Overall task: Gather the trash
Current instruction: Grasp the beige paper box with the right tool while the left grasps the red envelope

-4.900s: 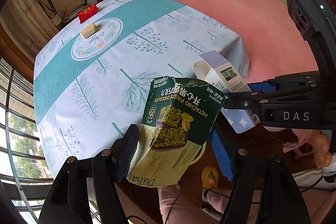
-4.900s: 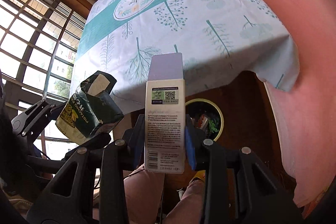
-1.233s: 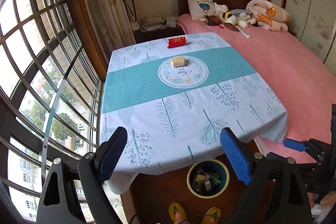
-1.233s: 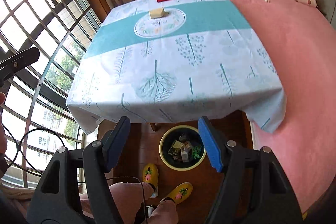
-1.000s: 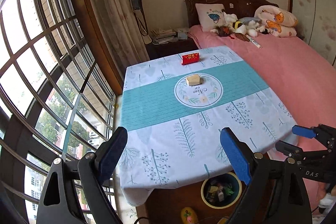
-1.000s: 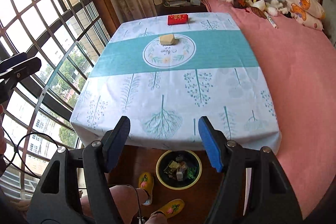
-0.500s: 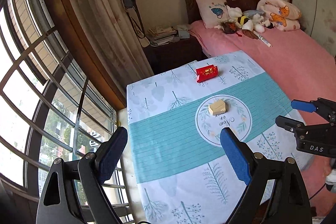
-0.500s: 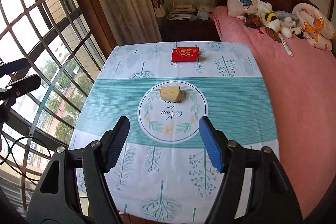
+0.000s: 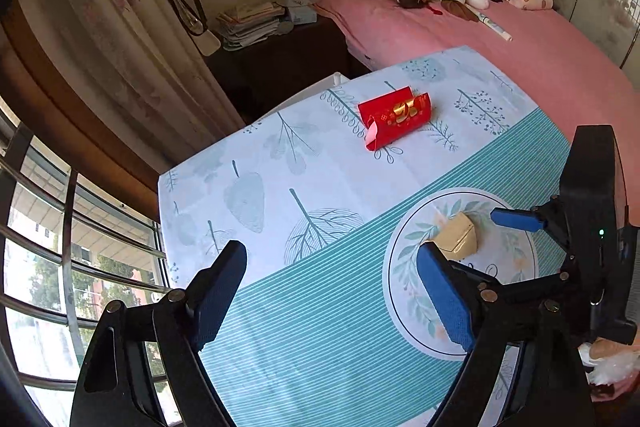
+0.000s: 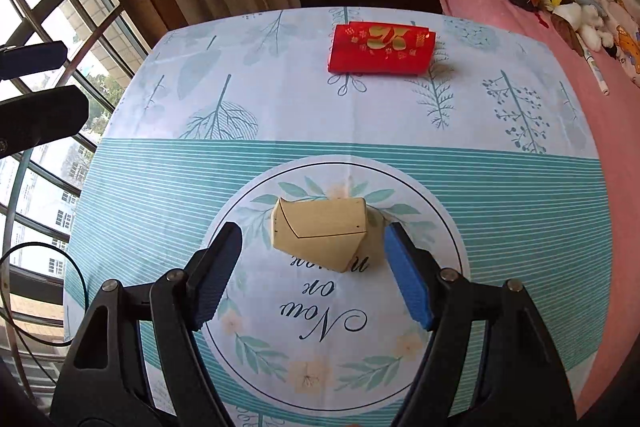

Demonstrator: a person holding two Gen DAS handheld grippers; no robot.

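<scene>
Jaws on my right gripper (image 10: 310,259) stand wide apart with nothing between the blue pads, the tips flanking the near end of a small tan cardboard box with a folded flap (image 10: 319,233); I cannot tell whether either pad touches it. That box lies on its side inside the round leaf-wreath medallion of the white and teal tree-print tablecloth (image 10: 160,187). Farther across the cloth, well apart from the box, lies a flat red packet with gold lettering (image 10: 381,47). My left gripper (image 9: 332,279) is also spread wide and holds nothing, hanging above the teal striped band nearer the window side. From the left wrist camera I see the right gripper (image 9: 516,219) from the side, its blue-padded finger just beside the tan box (image 9: 458,237), and the red packet (image 9: 395,117) curling up at one end, which the right view flattens. The left view also shows a hand (image 9: 612,359) on the right tool's handle at the lower edge. The right wrist camera alone shows the printed script on the medallion and the left gripper's fingers (image 10: 34,59) against the barred window (image 10: 48,7).
</scene>
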